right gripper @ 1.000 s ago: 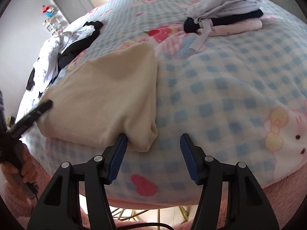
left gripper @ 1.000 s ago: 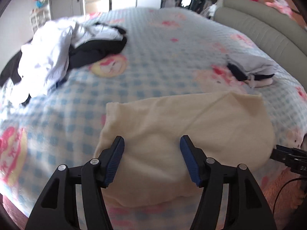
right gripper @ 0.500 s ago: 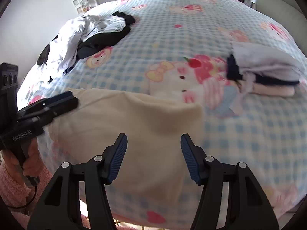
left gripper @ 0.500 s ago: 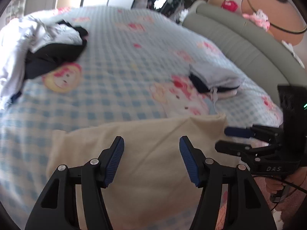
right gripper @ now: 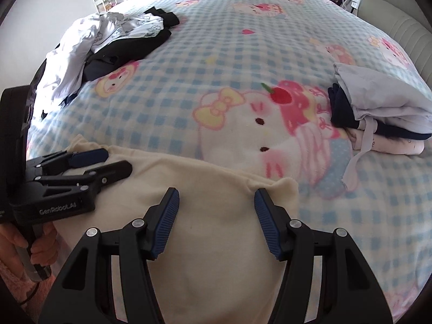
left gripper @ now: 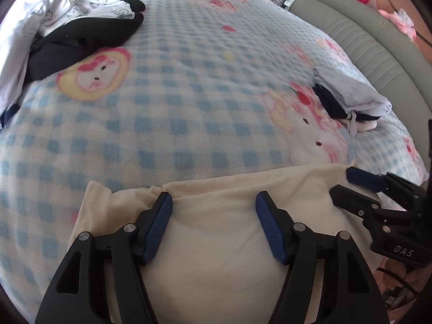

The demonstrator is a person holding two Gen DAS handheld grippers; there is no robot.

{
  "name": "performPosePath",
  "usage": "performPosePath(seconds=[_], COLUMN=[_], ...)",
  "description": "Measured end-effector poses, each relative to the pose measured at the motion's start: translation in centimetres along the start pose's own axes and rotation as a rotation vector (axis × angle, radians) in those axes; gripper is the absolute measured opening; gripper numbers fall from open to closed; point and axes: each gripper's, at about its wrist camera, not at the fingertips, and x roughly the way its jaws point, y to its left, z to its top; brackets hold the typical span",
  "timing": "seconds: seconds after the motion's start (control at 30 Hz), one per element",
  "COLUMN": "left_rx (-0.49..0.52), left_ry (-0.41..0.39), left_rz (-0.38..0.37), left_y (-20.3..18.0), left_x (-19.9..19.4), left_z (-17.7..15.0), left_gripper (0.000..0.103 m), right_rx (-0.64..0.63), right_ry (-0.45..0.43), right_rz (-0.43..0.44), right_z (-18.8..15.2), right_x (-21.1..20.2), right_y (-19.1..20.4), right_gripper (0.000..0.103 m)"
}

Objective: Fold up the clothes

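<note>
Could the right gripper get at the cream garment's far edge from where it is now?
Probably yes: the right gripper is open over the cream garment, its fingertips near the far edge, nothing between them. The left gripper sits off at the other end.

One cream garment [left gripper: 216, 243]; two clothes piles [right gripper: 378, 108]; two grippers [right gripper: 216, 213].

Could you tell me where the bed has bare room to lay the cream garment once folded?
Widest free patch: the checked blanket between the unfolded pile and the folded stack, beyond the cream garment. The near edge is crowded by both hand-held grippers.
</note>
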Motion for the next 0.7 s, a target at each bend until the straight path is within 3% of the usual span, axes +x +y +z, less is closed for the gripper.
performPosePath(seconds=[0.1, 0.13, 0.27, 0.3, 0.33, 0.37, 0.4, 0.47, 0.5, 0.7], left_rx=[-0.007, -0.008, -0.123, -0.122, -0.120, -0.088, -0.055, 0.011, 0.044, -0.056], left_ry=[-0.014, -0.020, -0.053, -0.077, -0.100, -0.121, -0.142, -0.184, -0.205, -0.164], left_rz=[-0.017, -0.022, -0.061, -0.068, -0.075, -0.042, -0.009, 0.058, 0.091, 0.042], left_y=[0.5, 0.7, 3.5, 3.4, 3.3, 2.7, 2.0, 0.8, 0.2, 2.0], left_x=[-0.4, -0.6, -2.3, -3.3, -4.2, -5.1, -5.9, -7.7, -8.5, -7.8], left_z=[-0.1, -0.1, -0.3, -0.4, -0.4, -0.6, -0.8, -1.2, -1.4, -5.0], left_gripper=[0.065, 0.059, 0.038, 0.038, 0.042, 0.054, 0.058, 0.060, 0.060, 0.062], right_rx=[0.059, 0.079, 0.156, 0.176, 0.185, 0.193, 0.201, 0.182, 0.152, 0.118], right_ry=[-0.014, -0.019, -0.052, -0.060, -0.076, -0.093, -0.110, -0.165, -0.204, -0.133], right_rz=[0.030, 0.042, 0.038, 0.035, 0.021, 0.006, -0.008, -0.030, -0.036, 0.009], right_z=[-0.3, -0.4, -1.1, -1.2, -1.3, -1.4, -1.5, -1.7, -1.8, -4.3], right_x=[1.0, 1.1, 0.1, -0.2, -1.0, -1.7, -2.5, -4.3, -5.3, -3.5], right_y=[-1.4, -1.8, -4.2, -4.8, -5.0, -5.1, -5.2, -4.7, -4.0, -2.5], right_gripper=[0.059, 0.058, 0.030, 0.021, 0.020, 0.024, 0.038, 0.055, 0.055, 0.055])
